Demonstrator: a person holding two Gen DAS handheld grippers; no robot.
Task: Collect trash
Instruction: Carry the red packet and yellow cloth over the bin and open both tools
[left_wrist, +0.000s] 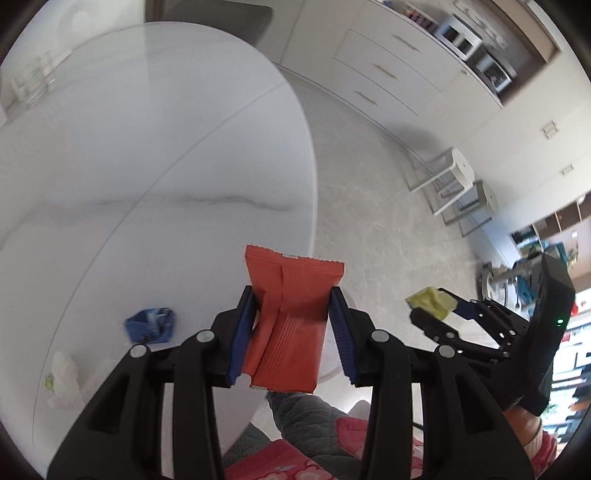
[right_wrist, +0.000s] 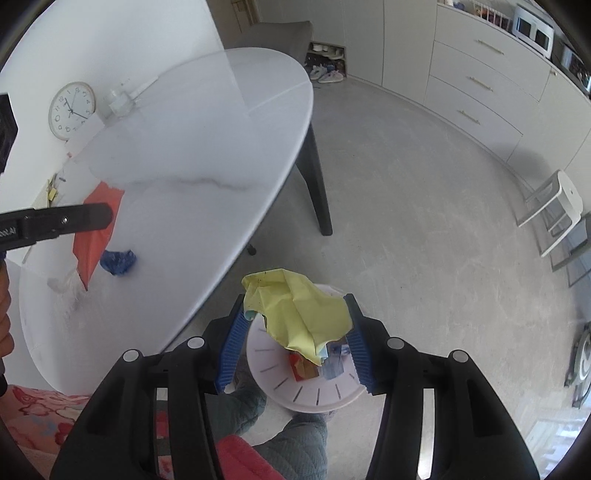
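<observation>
An orange wrapper (left_wrist: 291, 317) is squeezed between the pads of the left gripper (left_wrist: 293, 321), at the near edge of the white table (left_wrist: 147, 166). A crumpled yellow paper (right_wrist: 299, 314) is pinched by the right gripper (right_wrist: 295, 332), above a round white bin (right_wrist: 306, 391) on the floor. A blue scrap (left_wrist: 150, 325) and a white tissue (left_wrist: 64, 380) are left lying on the table.

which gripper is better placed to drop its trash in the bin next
Right. The right gripper holds the crumpled yellow paper directly above the round white bin; the left gripper holds its red wrapper at the table edge.
</observation>
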